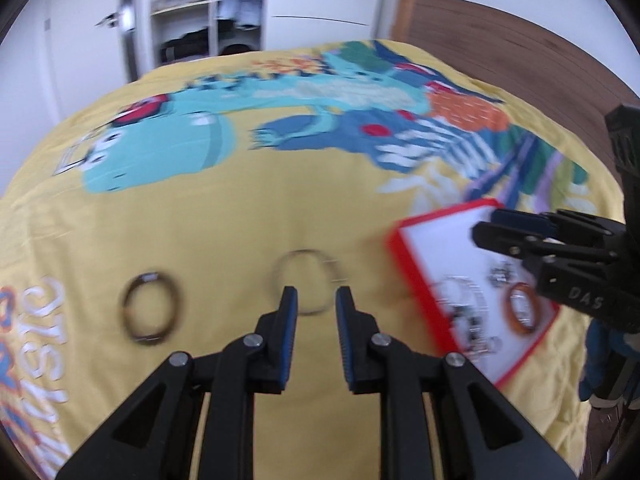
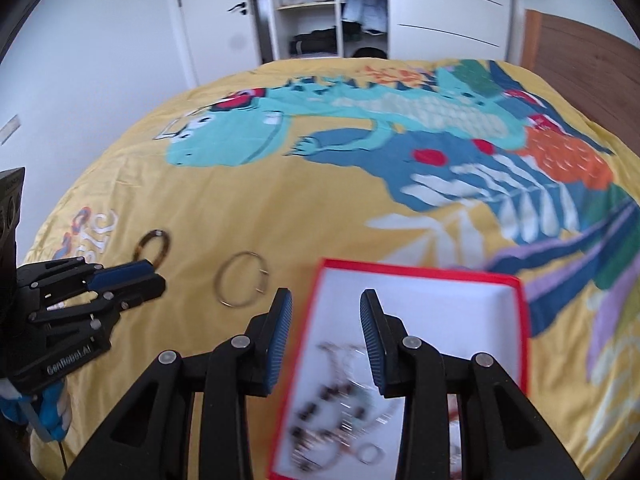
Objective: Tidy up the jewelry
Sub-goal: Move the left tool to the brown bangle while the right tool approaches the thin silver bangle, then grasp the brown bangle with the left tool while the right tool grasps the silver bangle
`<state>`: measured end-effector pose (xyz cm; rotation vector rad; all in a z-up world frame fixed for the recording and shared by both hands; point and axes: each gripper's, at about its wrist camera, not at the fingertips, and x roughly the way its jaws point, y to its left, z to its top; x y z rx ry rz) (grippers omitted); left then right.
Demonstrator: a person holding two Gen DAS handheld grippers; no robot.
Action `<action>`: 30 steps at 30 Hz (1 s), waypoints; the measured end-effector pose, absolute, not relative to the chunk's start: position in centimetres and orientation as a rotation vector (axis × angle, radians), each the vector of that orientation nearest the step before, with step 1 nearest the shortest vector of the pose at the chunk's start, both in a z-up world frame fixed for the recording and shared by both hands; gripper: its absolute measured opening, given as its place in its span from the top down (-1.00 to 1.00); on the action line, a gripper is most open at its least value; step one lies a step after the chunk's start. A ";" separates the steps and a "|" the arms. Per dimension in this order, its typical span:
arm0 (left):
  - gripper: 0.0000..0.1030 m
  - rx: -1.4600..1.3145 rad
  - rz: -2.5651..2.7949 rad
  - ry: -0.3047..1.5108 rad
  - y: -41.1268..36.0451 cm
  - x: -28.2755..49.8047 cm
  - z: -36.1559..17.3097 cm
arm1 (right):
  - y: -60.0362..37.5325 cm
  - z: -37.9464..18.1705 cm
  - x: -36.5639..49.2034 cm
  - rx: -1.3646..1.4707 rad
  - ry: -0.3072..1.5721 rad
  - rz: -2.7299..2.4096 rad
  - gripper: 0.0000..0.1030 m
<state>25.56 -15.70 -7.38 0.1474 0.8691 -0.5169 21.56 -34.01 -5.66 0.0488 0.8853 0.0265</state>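
Your left gripper hangs over the yellow bedspread, jaws slightly spread with nothing between them; the thin metal bangle lies on the cloth beyond its tips. A dark bangle lies further left, apart from it. Your right gripper is above the red-rimmed box, jaws parted and holding nothing. In the box lie blurred jewelry and an orange bangle.
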 end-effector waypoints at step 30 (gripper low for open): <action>0.65 0.027 -0.203 1.056 -2.7 36.7 -18.3 | -26.1 -17.9 32.6 -0.073 1.124 0.020 0.47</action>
